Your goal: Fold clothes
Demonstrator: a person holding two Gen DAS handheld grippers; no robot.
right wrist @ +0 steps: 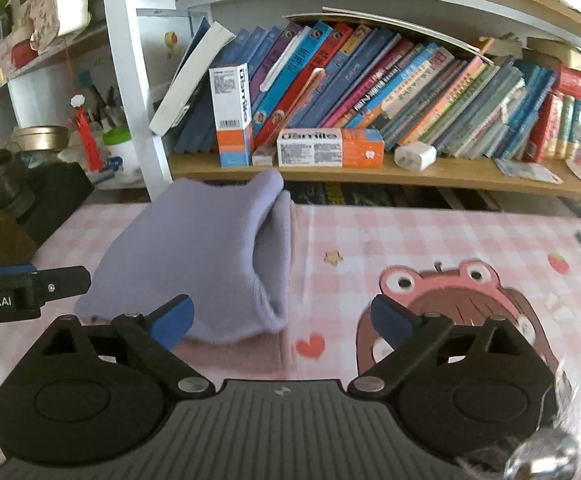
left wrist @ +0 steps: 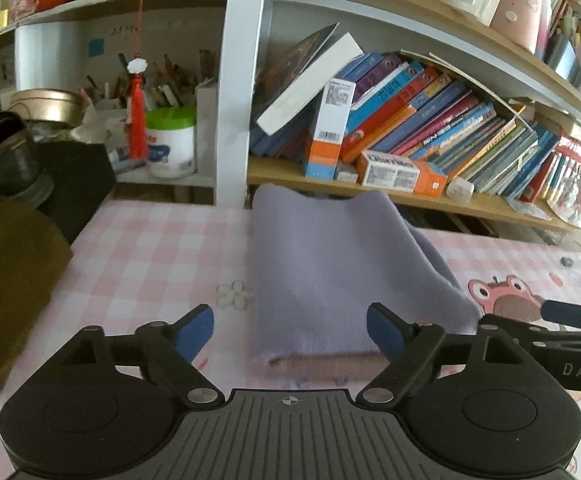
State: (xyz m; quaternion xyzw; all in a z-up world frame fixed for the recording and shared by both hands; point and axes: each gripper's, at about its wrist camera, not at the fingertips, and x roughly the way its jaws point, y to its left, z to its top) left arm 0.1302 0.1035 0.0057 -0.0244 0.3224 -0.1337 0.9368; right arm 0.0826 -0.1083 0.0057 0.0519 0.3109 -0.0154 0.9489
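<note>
Lavender knit, a folded sweater (left wrist: 342,276), lies in a long rectangle on the pink checked tablecloth (left wrist: 150,248) in the left wrist view, running from the near middle of the table toward its far edge under the bookshelf (left wrist: 410,196). Its near folded edge shows a pinkish under-layer. The left gripper (left wrist: 290,334) hangs just above that near edge with its blue-padded fingers spread wide and holding nothing. To the left, bare cloth stretches to an olive-brown fabric (left wrist: 6,288) at the table's left edge. At the right edge of the view, the other gripper's finger (left wrist: 566,314) reaches in beside the sweater.

From the right wrist, the sweater (right wrist: 194,256) sits left of centre, its right side showing a rounded fold opening. The right gripper (right wrist: 280,322) is also spread apart and empty, its left finger over the sweater's near right corner. Open tablecloth (right wrist: 410,232) with a pink frog cartoon (right wrist: 442,292) fills the table's right half. The left gripper's finger (right wrist: 62,280) shows at left.
</note>
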